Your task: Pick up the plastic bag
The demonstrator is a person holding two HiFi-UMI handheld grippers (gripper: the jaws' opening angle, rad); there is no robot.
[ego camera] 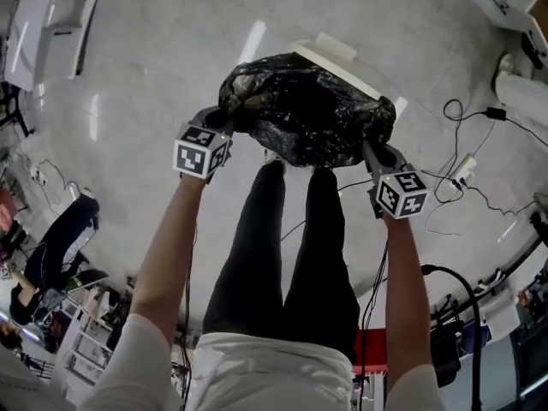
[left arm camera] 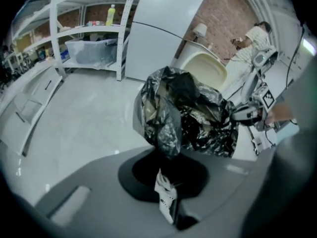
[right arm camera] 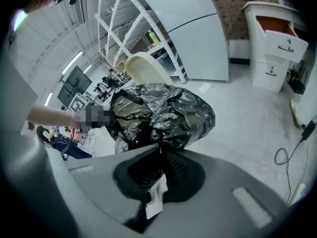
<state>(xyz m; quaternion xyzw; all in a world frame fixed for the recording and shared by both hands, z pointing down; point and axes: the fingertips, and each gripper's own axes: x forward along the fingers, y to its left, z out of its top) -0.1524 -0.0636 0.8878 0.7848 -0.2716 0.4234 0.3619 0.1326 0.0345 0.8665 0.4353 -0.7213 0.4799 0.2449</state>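
Note:
A crumpled black plastic bag point(ego camera: 304, 110) hangs between my two grippers above the floor. My left gripper point(ego camera: 226, 120) is shut on the bag's left edge and my right gripper point(ego camera: 369, 147) is shut on its right edge. In the left gripper view the bag point(left arm camera: 185, 115) bunches into the shut jaws of the left gripper point(left arm camera: 166, 152), and the right gripper point(left arm camera: 247, 114) shows beyond it. In the right gripper view a fold of the bag point(right arm camera: 158, 113) runs down into the shut jaws of the right gripper point(right arm camera: 159, 150). The bag's underside is hidden.
A white bin point(ego camera: 336, 56) with a cream inside point(left arm camera: 210, 71) stands just behind the bag. Cables and a power strip point(ego camera: 462, 171) lie on the floor at the right. White shelving point(left arm camera: 94, 29) and a white drawer cabinet point(right arm camera: 272, 43) stand further off.

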